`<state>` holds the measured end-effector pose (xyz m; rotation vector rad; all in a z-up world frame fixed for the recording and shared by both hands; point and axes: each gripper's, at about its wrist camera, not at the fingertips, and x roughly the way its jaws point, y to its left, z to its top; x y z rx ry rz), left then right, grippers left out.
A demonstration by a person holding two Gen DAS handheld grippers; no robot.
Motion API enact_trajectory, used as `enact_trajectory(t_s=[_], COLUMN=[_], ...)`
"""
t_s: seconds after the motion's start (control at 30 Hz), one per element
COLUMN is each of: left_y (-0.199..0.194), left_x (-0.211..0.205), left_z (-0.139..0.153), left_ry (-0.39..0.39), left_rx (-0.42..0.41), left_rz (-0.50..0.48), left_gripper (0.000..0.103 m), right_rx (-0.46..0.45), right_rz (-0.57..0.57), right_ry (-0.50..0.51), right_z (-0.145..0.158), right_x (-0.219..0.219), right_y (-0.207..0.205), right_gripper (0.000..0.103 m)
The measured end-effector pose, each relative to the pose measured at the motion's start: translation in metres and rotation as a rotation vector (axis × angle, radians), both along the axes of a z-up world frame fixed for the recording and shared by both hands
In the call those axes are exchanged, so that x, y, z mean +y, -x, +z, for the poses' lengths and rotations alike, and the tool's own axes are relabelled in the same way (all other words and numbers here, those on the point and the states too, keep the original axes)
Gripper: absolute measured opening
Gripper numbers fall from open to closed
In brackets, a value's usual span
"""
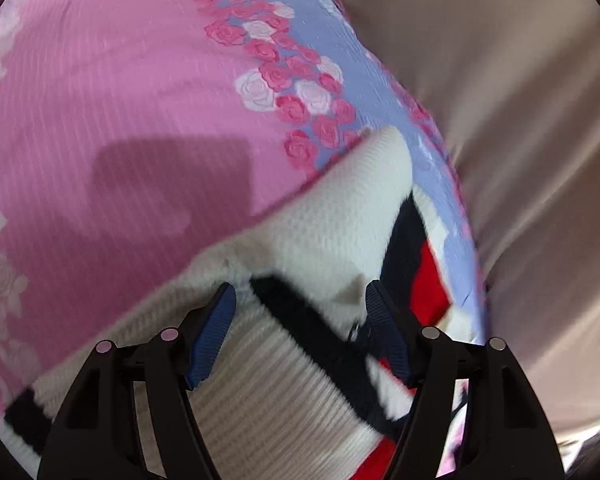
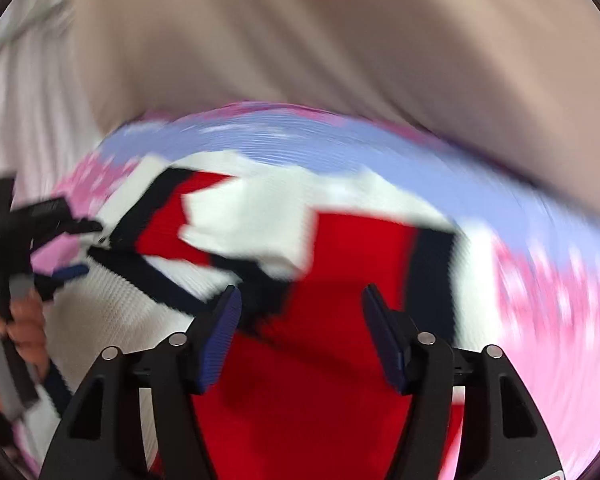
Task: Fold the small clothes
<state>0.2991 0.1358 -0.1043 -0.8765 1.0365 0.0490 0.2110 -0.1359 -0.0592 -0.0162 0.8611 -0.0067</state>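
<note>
A small knitted sweater [image 1: 320, 220], white with black and red blocks, lies on a pink and lilac rose-print bedsheet [image 1: 112, 92]. My left gripper [image 1: 300, 300] is open, its blue pads just above the sweater's white and black part. In the right wrist view the sweater [image 2: 340, 248] shows its red and white blocks, blurred by motion. My right gripper [image 2: 300, 300] is open over the red part. The left gripper [image 2: 60, 264] and the hand holding it show at the left edge of the right wrist view, at the sweater's edge.
A beige curtain or cloth [image 1: 500, 80] hangs beyond the bed's far edge and also fills the top of the right wrist view [image 2: 300, 40]. The sheet [image 2: 548, 300] extends to the right of the sweater.
</note>
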Motion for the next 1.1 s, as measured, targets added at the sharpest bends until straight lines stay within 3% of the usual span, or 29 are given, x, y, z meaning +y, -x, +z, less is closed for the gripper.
enact_trajectory(t_s=[0.13,0.2,0.23,0.3,0.37,0.4,0.43,0.47,0.53,0.57,0.6,0.63,0.67,0.73,0.8,0.83,0.87,0.9,0.93,1.03,1.1], left_y=[-0.007,-0.008,-0.011,-0.014,-0.005,-0.003,-0.001,0.000,0.002,0.002,0.001,-0.001,-0.002,-0.006,-0.007,-0.007,-0.007,-0.006,-0.004,-0.001,-0.006], left_x=[-0.005,-0.007,-0.002,-0.002,0.013,0.013,0.014,0.012,0.010,0.008,0.006,0.005,0.005,0.006,0.007,0.009,0.012,0.014,0.018,0.028,0.027], left_z=[0.002,0.003,0.003,0.001,0.000,0.001,0.001,0.002,0.002,0.002,0.001,0.000,-0.001,-0.003,0.000,0.001,0.004,0.009,0.016,0.030,0.019], left_ry=[-0.033,-0.062,-0.061,-0.052,-0.048,-0.044,-0.033,-0.003,0.059,0.091,0.101,0.105,0.104,0.102,0.077,0.071,0.077,0.075,0.066,0.008,-0.034], left_rx=[0.020,0.028,0.029,0.025,0.019,0.019,0.024,0.031,0.031,0.032,0.038,0.043,0.048,0.056,0.053,0.052,0.038,0.024,0.001,-0.051,-0.024], left_rz=[-0.001,-0.011,-0.017,-0.032,-0.048,-0.050,-0.045,-0.036,-0.018,-0.010,-0.002,0.009,0.019,0.040,0.052,0.058,0.062,0.066,0.075,0.077,0.059], left_gripper=[0.056,0.046,0.046,0.043,0.044,0.044,0.044,0.047,0.056,0.061,0.062,0.062,0.061,0.056,0.029,0.020,0.010,0.010,0.010,0.010,0.010], right_rx=[0.071,0.107,0.131,0.028,-0.084,-0.121,-0.122,-0.084,0.094,0.134,0.113,0.090,0.063,0.015,0.007,0.021,0.033,0.055,0.050,-0.176,-0.264], right_rz=[0.126,0.129,0.092,-0.089,-0.300,-0.403,-0.464,-0.510,-0.571,-0.579,-0.574,-0.571,-0.570,-0.576,-0.592,-0.597,-0.597,-0.583,-0.549,-0.430,-0.402], right_ry=[0.098,0.114,0.032,-0.317,-0.610,-0.741,-0.802,-0.819,-0.757,-0.759,-0.785,-0.791,-0.779,-0.765,-0.752,-0.744,-0.730,-0.721,-0.739,-0.767,-0.744], right_z=[-0.024,-0.036,-0.035,-0.007,0.007,0.002,-0.008,-0.023,-0.060,-0.071,-0.074,-0.073,-0.071,-0.066,-0.066,-0.068,-0.069,-0.066,-0.056,0.010,0.026], right_x=[0.037,0.042,0.031,-0.025,-0.087,-0.118,-0.136,-0.149,-0.160,-0.162,-0.163,-0.164,-0.164,-0.167,-0.169,-0.172,-0.173,-0.173,-0.172,-0.165,-0.168], right_y=[-0.051,-0.067,-0.073,-0.063,-0.026,-0.001,0.014,0.024,0.030,0.034,0.039,0.042,0.045,0.049,0.044,0.037,0.030,0.023,0.017,0.027,0.041], right_gripper=[0.065,0.025,0.006,0.006,0.006,0.007,0.008,0.011,0.015,0.015,0.017,0.026,0.046,0.058,0.058,0.050,0.018,0.010,0.009,0.008,0.006])
